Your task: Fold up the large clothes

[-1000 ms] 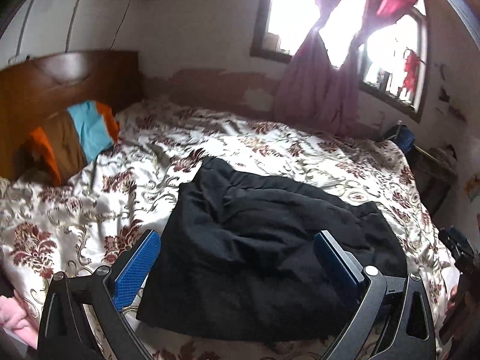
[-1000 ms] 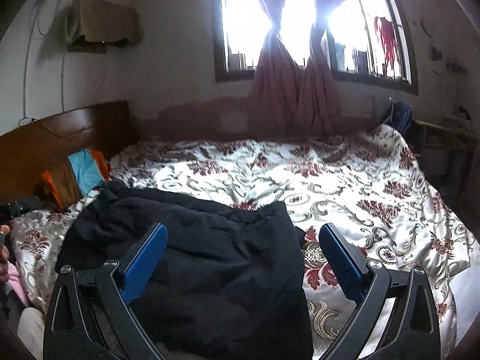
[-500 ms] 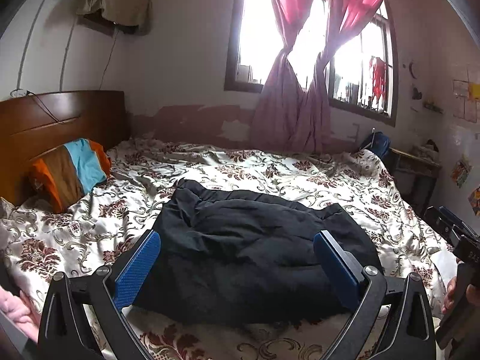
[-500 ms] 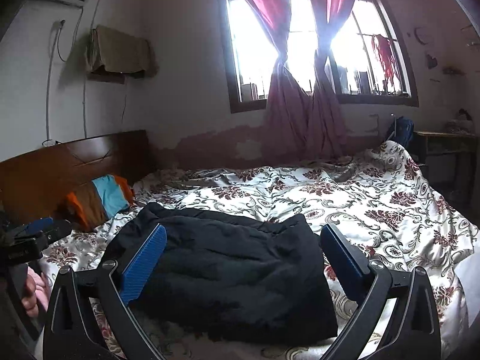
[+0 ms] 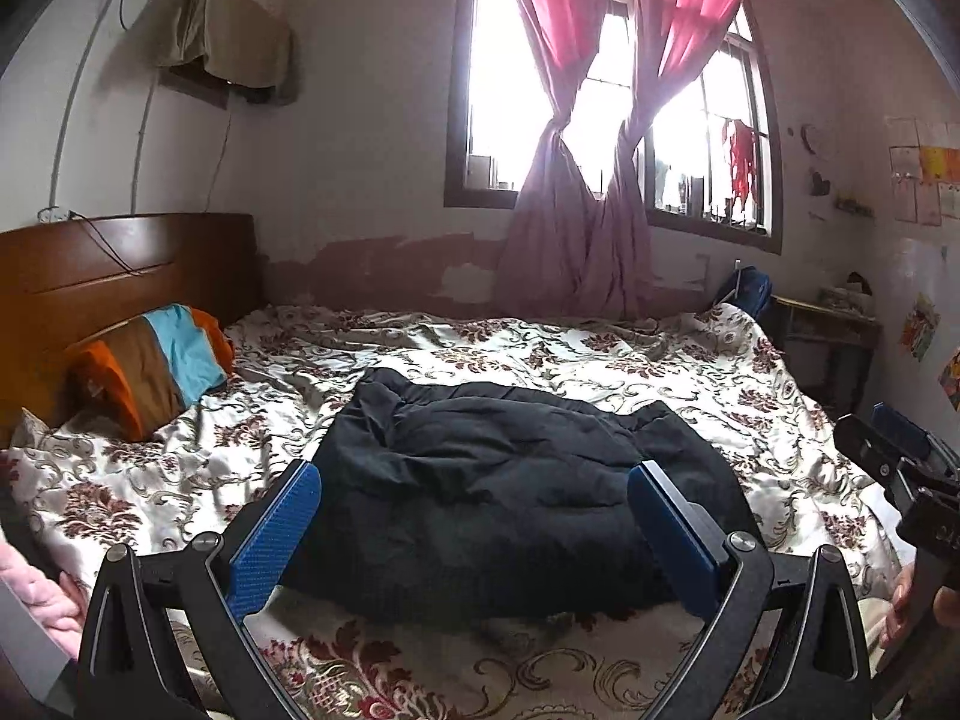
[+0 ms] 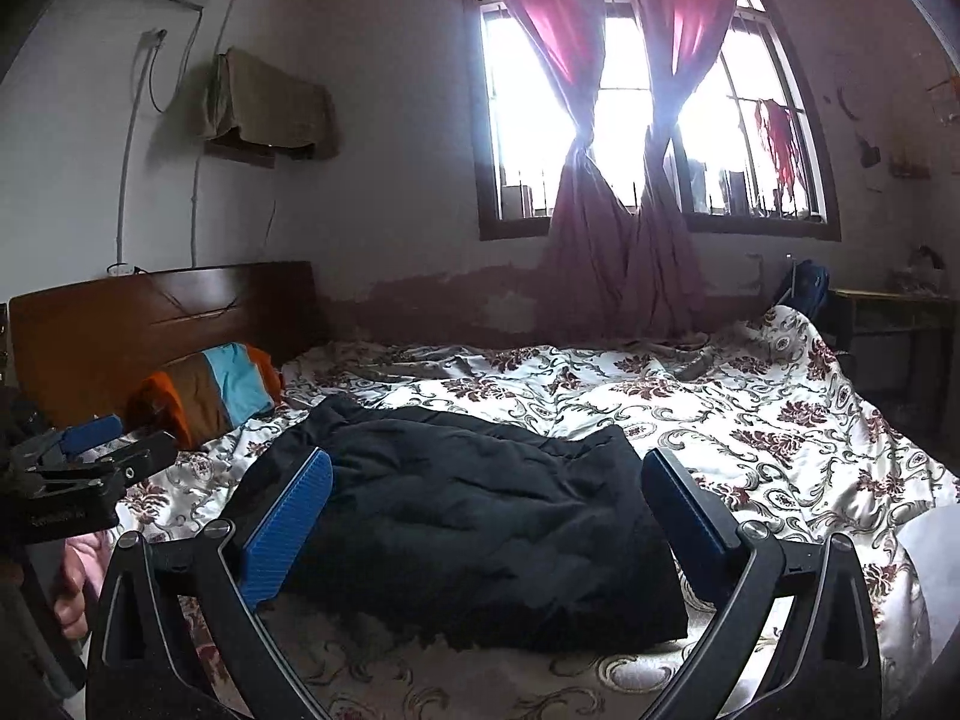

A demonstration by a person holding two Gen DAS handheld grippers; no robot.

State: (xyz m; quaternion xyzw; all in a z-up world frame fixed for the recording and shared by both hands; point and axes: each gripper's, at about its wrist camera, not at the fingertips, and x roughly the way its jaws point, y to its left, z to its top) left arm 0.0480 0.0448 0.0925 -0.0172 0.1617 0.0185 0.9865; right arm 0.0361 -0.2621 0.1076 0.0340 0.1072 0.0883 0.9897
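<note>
A large black garment [image 5: 498,480] lies folded into a thick rectangle on the floral bedspread [image 5: 600,354], near the bed's front edge; the right wrist view shows the garment [image 6: 474,516] too. My left gripper [image 5: 474,516] is open, held back from the garment with nothing between its blue pads. My right gripper [image 6: 486,510] is open as well, raised off the cloth and empty. Each gripper shows in the other's view: the right one [image 5: 900,450] at the right edge, the left one [image 6: 78,456] at the left edge, both held by a hand.
A striped orange, brown and blue pillow [image 5: 156,366] leans on the wooden headboard [image 5: 120,276]. A curtained window [image 5: 600,120] is behind the bed. A small table [image 5: 828,324] and a blue bag [image 5: 747,291] stand at the far right.
Both grippers have drawn back and tilted up from the garment, so more of the wall and window shows. The folded garment has stayed where it lay.
</note>
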